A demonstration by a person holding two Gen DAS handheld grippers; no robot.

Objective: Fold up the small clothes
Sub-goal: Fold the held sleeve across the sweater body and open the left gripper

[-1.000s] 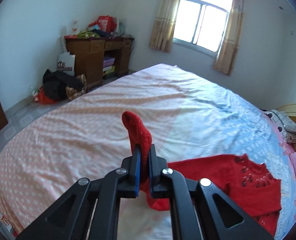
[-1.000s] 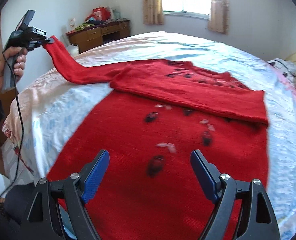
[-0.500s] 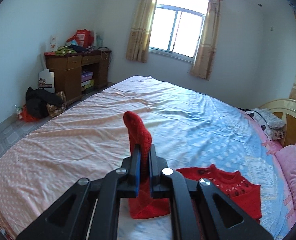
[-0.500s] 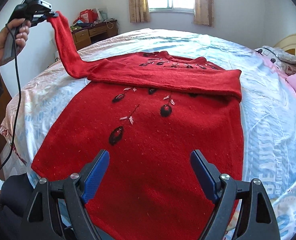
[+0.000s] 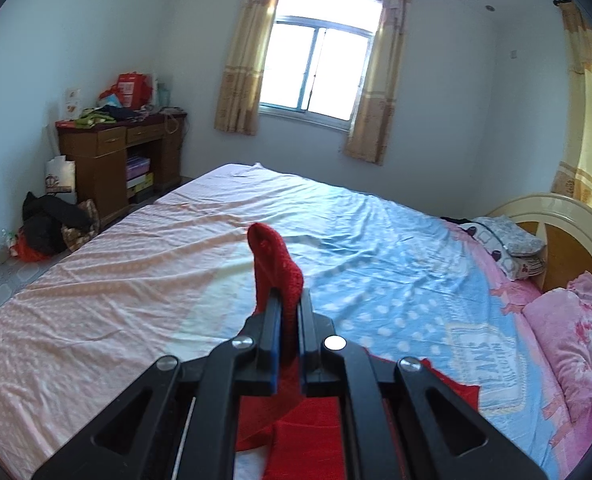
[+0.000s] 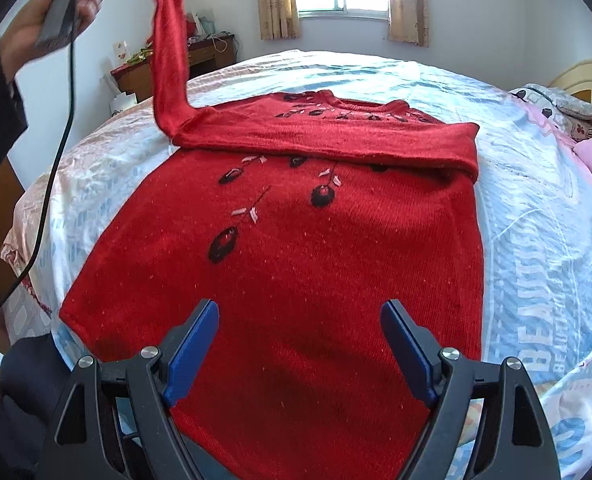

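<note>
Right wrist view: at the bottom of the frame, the right gripper (image 6: 299,334) is held wide open over the red sweater (image 6: 296,264), which is spread flat on the bed (image 6: 536,208). Farther up, at the upper left, its sleeve (image 6: 170,52) is pinched tight and lifted by the left gripper (image 5: 287,320).

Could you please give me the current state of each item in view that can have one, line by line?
Left claw: shut on the sleeve cuff.
Right claw: open, hovering over the sweater's lower part.
Left sleeve: lifted up off the bed.
Right sleeve: folded flat across the chest.
Red sweater: body lying flat, face up.
Bed: sheet spread, slightly wrinkled.
</note>
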